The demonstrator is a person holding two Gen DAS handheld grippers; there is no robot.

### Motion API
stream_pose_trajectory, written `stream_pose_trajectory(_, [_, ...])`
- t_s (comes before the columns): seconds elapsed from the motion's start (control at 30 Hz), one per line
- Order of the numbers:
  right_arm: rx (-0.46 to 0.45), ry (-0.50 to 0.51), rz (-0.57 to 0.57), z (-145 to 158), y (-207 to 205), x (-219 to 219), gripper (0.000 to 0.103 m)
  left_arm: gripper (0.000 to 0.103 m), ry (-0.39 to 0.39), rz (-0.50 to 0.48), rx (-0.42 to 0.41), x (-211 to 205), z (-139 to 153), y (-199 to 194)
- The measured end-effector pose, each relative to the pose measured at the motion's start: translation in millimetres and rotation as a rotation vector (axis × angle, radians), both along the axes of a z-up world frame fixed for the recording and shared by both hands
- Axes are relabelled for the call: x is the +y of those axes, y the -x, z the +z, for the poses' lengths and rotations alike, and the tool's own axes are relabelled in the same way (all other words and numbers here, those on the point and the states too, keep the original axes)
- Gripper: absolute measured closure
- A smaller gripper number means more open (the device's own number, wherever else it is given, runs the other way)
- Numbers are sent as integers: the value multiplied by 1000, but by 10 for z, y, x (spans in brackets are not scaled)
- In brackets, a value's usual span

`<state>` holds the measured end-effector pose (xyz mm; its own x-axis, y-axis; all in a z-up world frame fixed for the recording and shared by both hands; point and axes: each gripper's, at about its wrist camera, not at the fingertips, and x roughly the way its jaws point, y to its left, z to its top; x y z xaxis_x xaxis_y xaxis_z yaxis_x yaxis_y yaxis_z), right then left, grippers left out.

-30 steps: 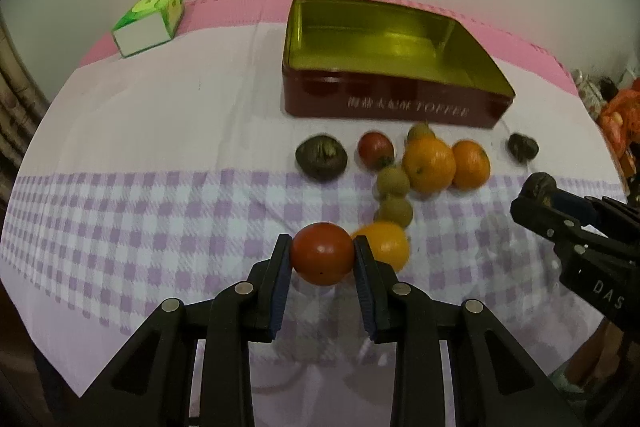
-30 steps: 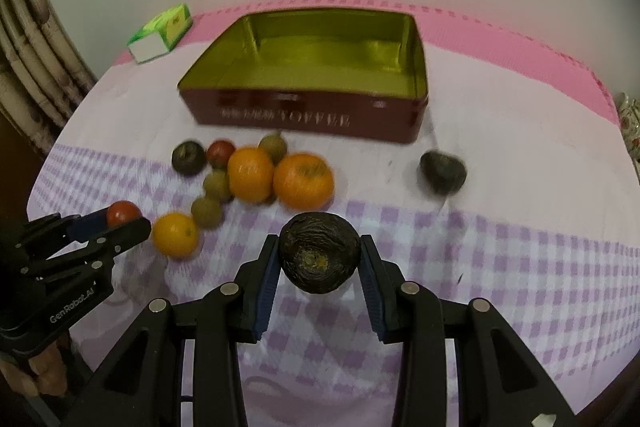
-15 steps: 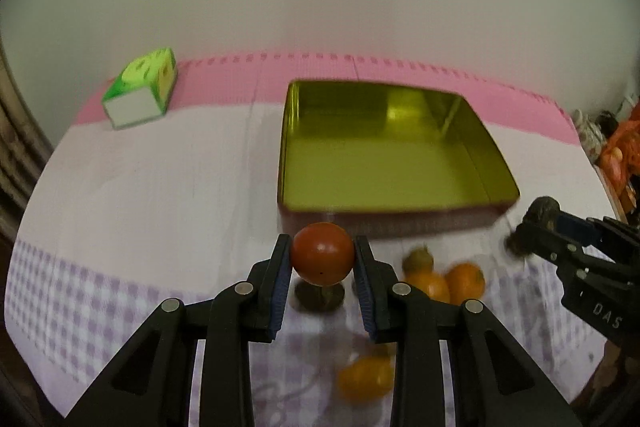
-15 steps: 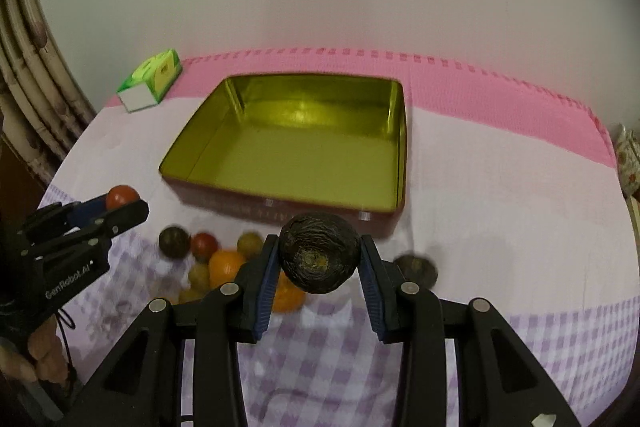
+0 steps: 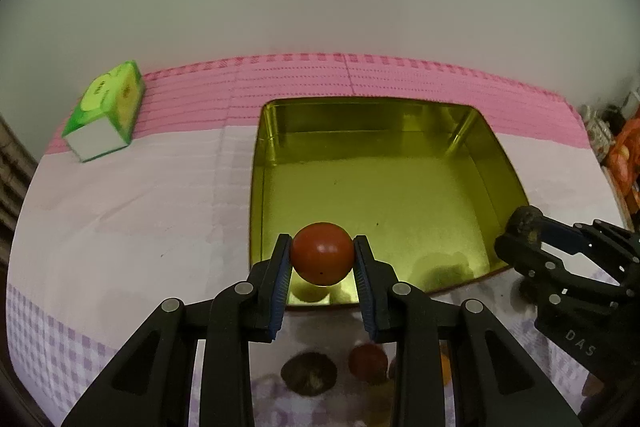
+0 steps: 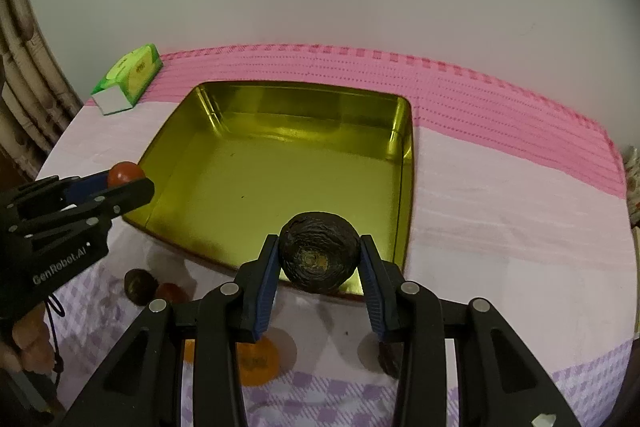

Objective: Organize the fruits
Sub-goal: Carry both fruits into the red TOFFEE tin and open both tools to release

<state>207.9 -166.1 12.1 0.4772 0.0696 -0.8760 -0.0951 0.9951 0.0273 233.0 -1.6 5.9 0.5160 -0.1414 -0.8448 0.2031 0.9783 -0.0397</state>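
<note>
Both grippers' fingers [image 5: 282, 277] clamped, angled downward

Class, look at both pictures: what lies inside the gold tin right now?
Nothing rests in the gold tin: its bare floor shows. The red fruit and the dark wrinkled fruit, each held in a gripper, cover its near edge.

**Surfaces and finishes**

The tin [image 5: 496, 163] is glossy gold metal inside, mirror-bright on its walls; the red fruit [image 5: 322, 259] is smooth and shiny; the dark fruit [image 6: 319, 259] is wrinkled, rough, matt; the tablecloth [image 6: 500, 195] is woven cloth; the green box [image 5: 106, 111] looks like glossy printed card.
</note>
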Motion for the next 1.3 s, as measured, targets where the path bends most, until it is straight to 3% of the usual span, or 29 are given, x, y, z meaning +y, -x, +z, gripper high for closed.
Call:
stream_pose_trajectory(0.53, [65,23,23,-244,-258,-19,67,72,-66,3,104,-123,-328,-310])
stream_pose_trajectory(1.3, [69,7,10,-287,-246,-120,63,70,-78,8,136,-134,-486,-397])
